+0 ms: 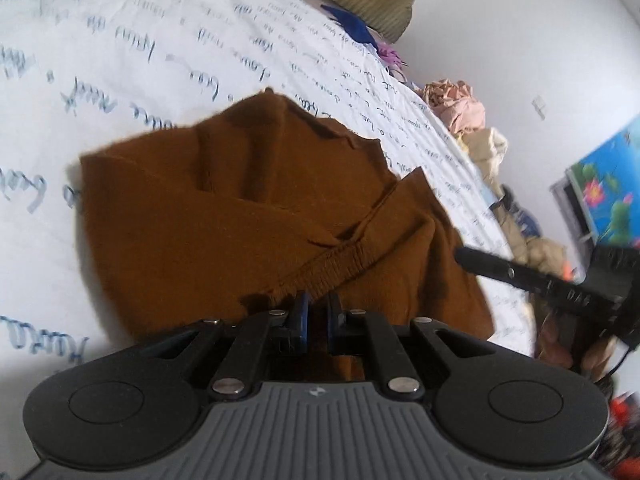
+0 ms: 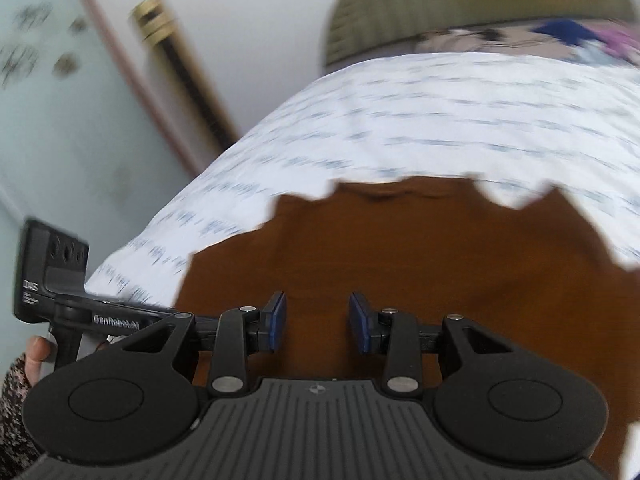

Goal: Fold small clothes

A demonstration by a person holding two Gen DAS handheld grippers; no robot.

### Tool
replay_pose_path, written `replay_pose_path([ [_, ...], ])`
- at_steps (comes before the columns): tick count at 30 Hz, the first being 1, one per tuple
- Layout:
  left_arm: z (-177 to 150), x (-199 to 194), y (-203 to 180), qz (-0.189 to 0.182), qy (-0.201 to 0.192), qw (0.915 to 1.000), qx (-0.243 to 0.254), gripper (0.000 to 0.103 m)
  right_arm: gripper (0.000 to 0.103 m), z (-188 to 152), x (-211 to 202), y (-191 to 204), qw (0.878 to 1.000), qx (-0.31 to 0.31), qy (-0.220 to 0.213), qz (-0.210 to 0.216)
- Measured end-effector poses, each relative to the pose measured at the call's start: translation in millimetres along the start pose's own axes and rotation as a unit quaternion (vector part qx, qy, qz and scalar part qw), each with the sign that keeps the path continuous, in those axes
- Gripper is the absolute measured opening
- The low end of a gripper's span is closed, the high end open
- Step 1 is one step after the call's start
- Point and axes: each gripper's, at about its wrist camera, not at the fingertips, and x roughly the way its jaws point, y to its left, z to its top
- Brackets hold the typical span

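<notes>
Brown garment (image 1: 224, 208) lies rumpled on the printed bedsheet (image 1: 120, 60), elastic waistband running diagonally right at the left gripper (image 1: 316, 312), nearly closed on its edge, while right gripper (image 2: 317, 322) hovers spread above the cloth.

"GenRobot.AI" on left claw (image 2: 116, 319)

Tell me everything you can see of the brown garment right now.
The brown garment is rust-brown knit, lying rumpled on the white script-printed bedsheet. A gathered elastic band runs across its near part, with folds and a loose flap beyond. The left tongs are nearly closed at that band, seemingly pinching it. The right tongs are open over the cloth; contact is unclear in that blurred view.
</notes>
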Motion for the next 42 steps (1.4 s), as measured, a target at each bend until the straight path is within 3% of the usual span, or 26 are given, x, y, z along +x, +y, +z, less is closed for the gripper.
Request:
replay_pose_path([
  [3,3.4,4.1,7.0,-0.016,-0.001,0.9995,-0.026,0.005,0.038,-8.8,-26.7,-39.3,0.998,0.049,-0.022,-0.029],
  [8,3.3,5.0,8.0,0.004,0.000,0.9993,-0.037,0.000,0.038,-21.9,-52.6,-85.3,0.991,0.106,-0.054,-0.066],
  [17,12.0,-14.4,-4.2,0.021,-0.034,0.9991,-0.013,0.000,0.038,-19.1,-45.9,-126.8,0.974,0.169,-0.106,-0.109],
  [21,14.3,-15.0,-3.0,0.036,-0.023,0.9990,-0.015,0.000,0.039,-10.3,-33.5,-143.9,0.970,0.184,-0.111,-0.117],
  [27,-4.9,-34.0,0.7,0.100,-0.033,0.9944,-0.006,0.000,0.042,-9.3,-25.8,-150.0,0.977,0.173,-0.089,-0.090],
  [33,-6.0,-26.7,3.7,0.042,0.006,0.9990,-0.013,0.006,0.042,-25.1,-27.0,-137.5,0.980,0.171,-0.086,-0.063],
  [36,-5.3,-23.4,10.8,0.041,0.004,0.9986,-0.032,0.018,0.042,-28.5,-29.9,-132.0,0.981,0.160,-0.090,-0.059],
  [42,-7.5,-16.6,14.4,0.033,0.003,0.9988,-0.035,0.020,0.042,-23.9,-34.5,-130.5,0.981,0.145,-0.098,-0.077],
])
